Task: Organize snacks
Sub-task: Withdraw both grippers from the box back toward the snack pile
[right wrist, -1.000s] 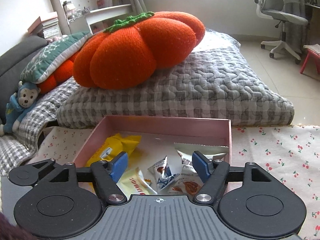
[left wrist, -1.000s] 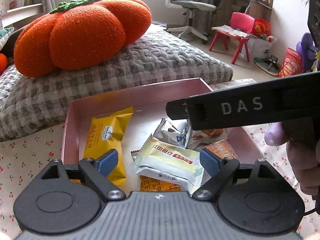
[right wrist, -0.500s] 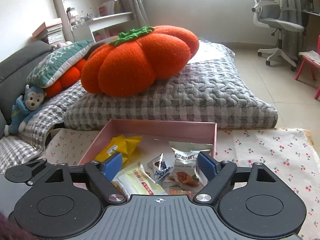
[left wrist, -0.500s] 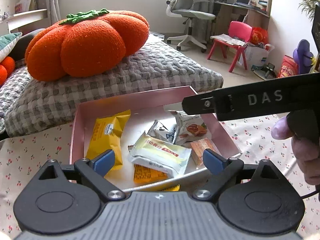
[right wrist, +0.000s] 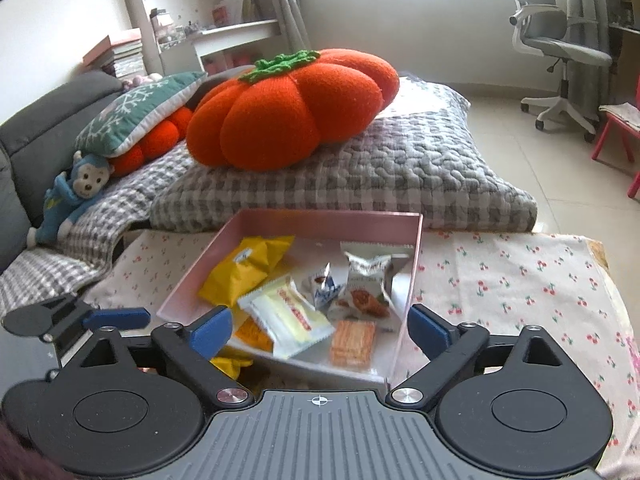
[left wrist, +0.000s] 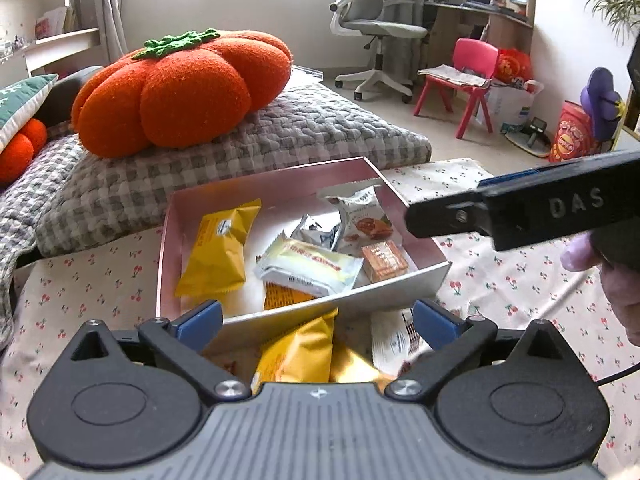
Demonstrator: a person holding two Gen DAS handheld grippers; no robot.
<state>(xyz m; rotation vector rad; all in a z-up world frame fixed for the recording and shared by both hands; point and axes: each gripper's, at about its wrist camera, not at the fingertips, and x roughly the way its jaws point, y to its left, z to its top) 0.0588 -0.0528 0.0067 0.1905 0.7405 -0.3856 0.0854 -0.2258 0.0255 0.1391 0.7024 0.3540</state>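
Black finger (left wrist: pixel 520 212) – lettering "DAS" (white).

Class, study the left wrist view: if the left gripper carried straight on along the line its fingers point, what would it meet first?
Probably the yellow snack packet lying outside the pink box, between the opening jaws of the left gripper, which hold nothing. The box's near wall comes just beyond. Depth is hard to judge through the fisheye.

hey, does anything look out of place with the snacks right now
Yes. A yellow packet and a white packet lie on the cloth outside the pink box, by its near wall, while the other snacks sit inside.
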